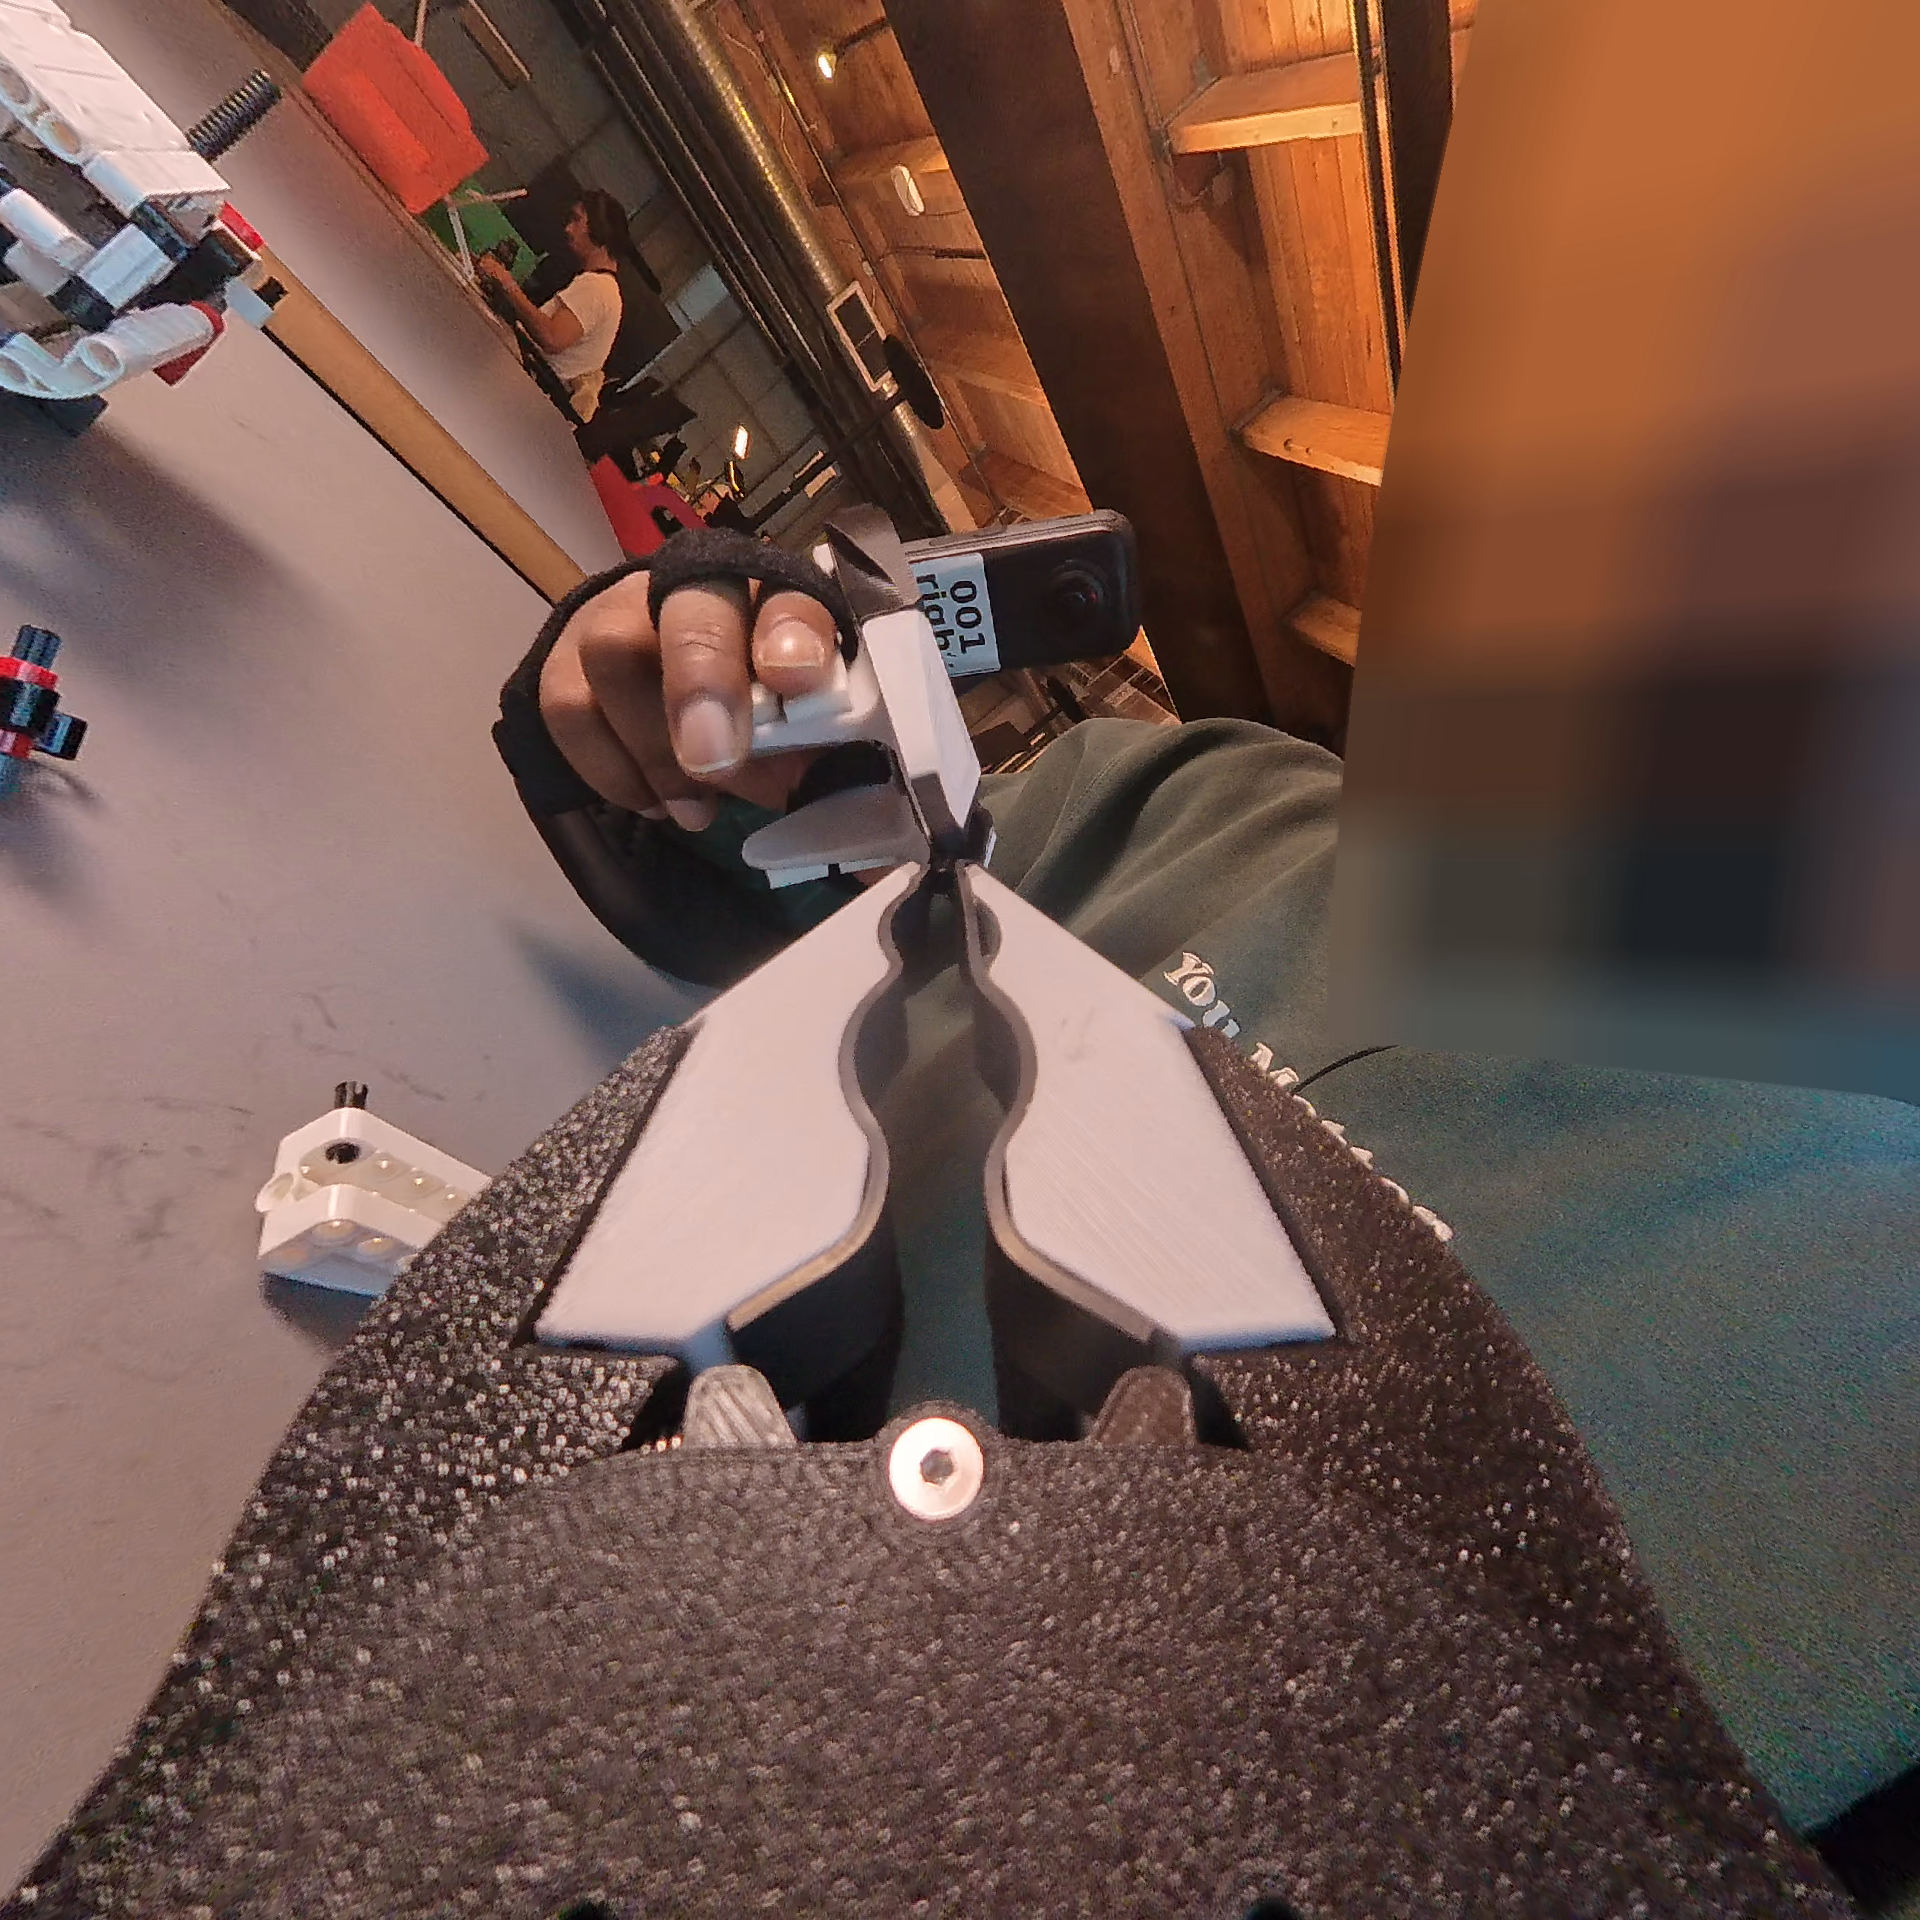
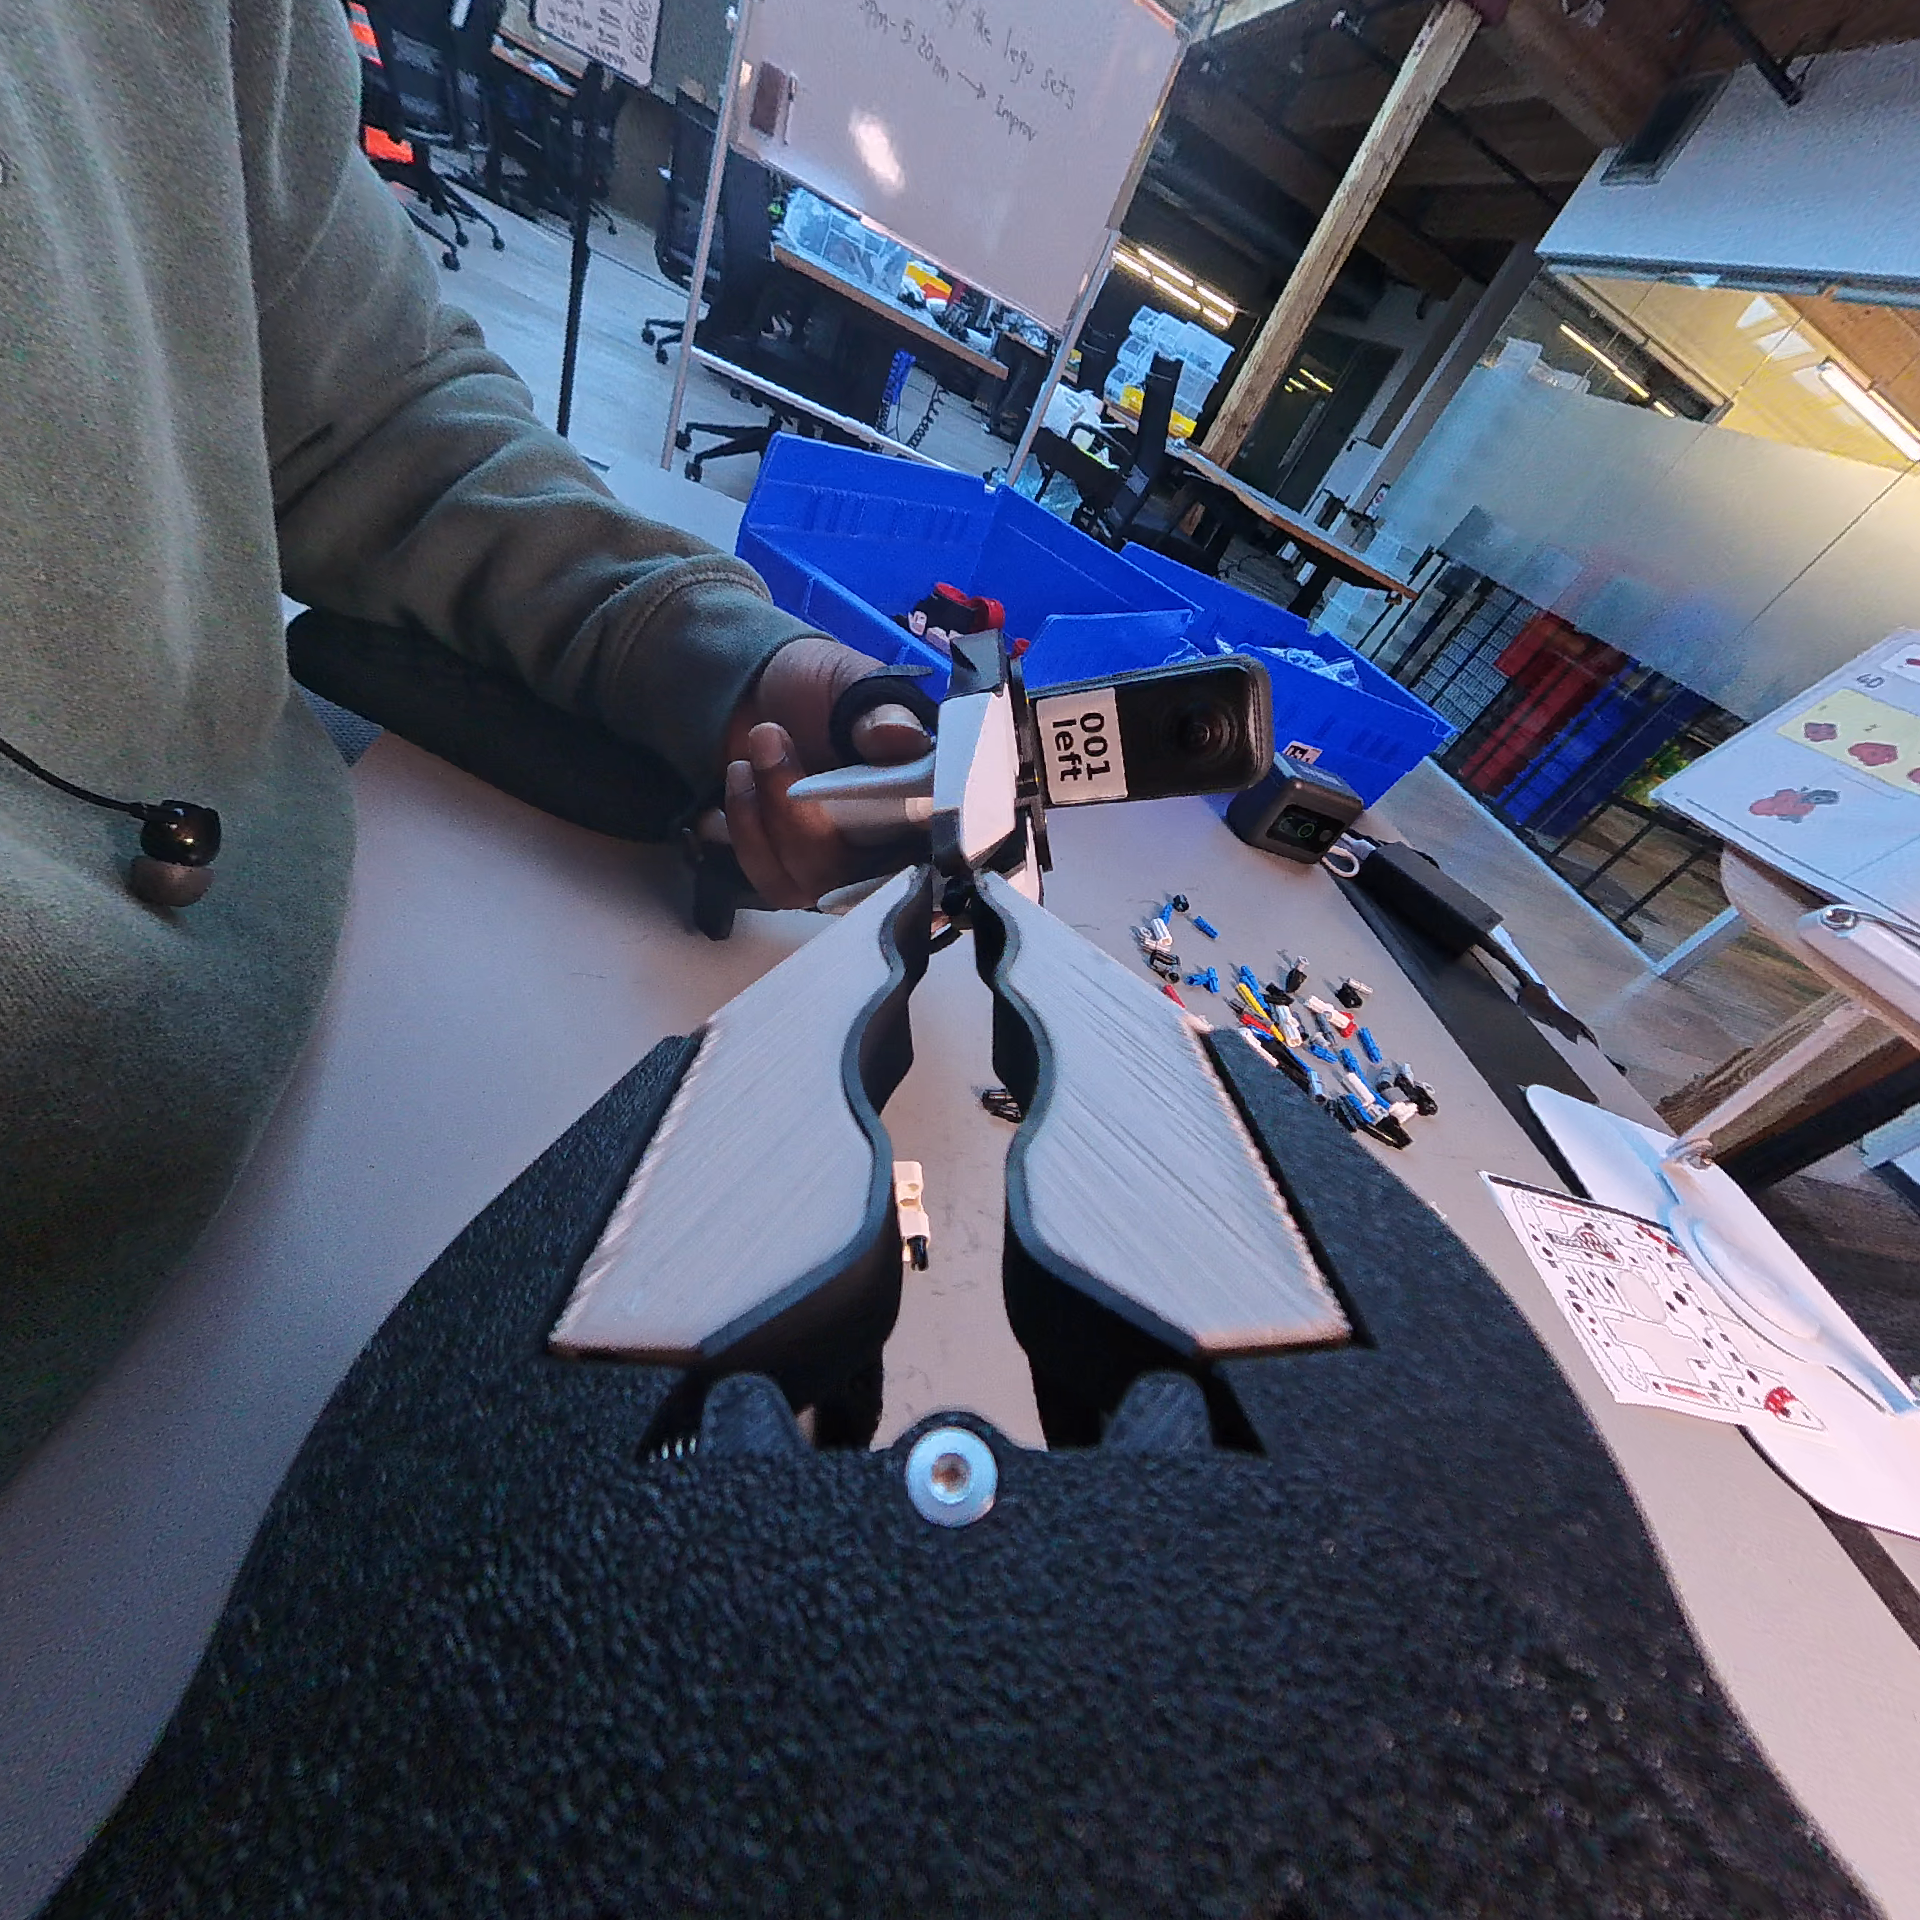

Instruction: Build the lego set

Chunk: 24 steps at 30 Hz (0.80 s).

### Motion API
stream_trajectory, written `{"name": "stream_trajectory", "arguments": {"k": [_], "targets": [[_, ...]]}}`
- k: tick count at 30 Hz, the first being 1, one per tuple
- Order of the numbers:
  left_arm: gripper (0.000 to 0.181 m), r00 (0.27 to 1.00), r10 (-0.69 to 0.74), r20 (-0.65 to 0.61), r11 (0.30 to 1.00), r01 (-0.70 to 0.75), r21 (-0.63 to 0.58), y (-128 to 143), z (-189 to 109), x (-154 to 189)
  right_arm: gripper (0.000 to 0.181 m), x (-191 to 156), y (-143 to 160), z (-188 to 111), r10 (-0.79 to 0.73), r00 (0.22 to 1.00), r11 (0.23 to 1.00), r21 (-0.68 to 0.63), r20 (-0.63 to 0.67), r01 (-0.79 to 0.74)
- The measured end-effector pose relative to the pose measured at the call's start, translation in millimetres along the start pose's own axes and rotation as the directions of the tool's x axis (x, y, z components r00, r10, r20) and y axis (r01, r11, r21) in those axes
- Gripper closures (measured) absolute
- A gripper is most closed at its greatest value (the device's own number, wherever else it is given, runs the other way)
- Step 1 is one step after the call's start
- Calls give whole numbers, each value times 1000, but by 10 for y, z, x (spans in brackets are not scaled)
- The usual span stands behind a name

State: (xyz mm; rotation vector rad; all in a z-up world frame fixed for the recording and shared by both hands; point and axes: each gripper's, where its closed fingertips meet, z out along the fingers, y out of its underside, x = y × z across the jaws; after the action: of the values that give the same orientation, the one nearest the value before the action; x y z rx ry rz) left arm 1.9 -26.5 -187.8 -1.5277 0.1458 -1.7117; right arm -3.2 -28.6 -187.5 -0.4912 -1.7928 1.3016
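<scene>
My left gripper (image 1: 940, 881) and my right gripper (image 2: 951, 896) are held tip to tip above the table, each in a person's hand. Each is closed on a small black Lego piece (image 1: 943, 871), also seen in the right wrist view (image 2: 954, 902). I cannot tell whether it is one piece or two joined. A partly built white, black and red Lego model (image 1: 104, 208) stands at the far left. A white beam with a black pin (image 1: 353, 1195) and a small red and black sub-assembly (image 1: 31, 707) lie on the grey table (image 1: 260, 883).
A pile of small pins and connectors (image 2: 1309, 1029) lies to the right, with a white connector (image 2: 909, 1195) and a black pin (image 2: 1003, 1101) nearer. Blue bins (image 2: 1039, 582) stand behind. A printed sheet (image 2: 1662, 1320), an instruction booklet (image 2: 1849, 790) and a small camera (image 2: 1294, 821) are at right. Only a small space, under 4 cm, lies between the two pairs of fingers.
</scene>
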Motion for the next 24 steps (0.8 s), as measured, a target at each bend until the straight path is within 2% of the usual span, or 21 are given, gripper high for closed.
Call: {"name": "stream_trajectory", "arguments": {"k": [24], "targets": [[177,1000,-13,17,1000,13,16,-15,3,-36,177,41,81,14,-30,999,998,-47,-31,28]]}}
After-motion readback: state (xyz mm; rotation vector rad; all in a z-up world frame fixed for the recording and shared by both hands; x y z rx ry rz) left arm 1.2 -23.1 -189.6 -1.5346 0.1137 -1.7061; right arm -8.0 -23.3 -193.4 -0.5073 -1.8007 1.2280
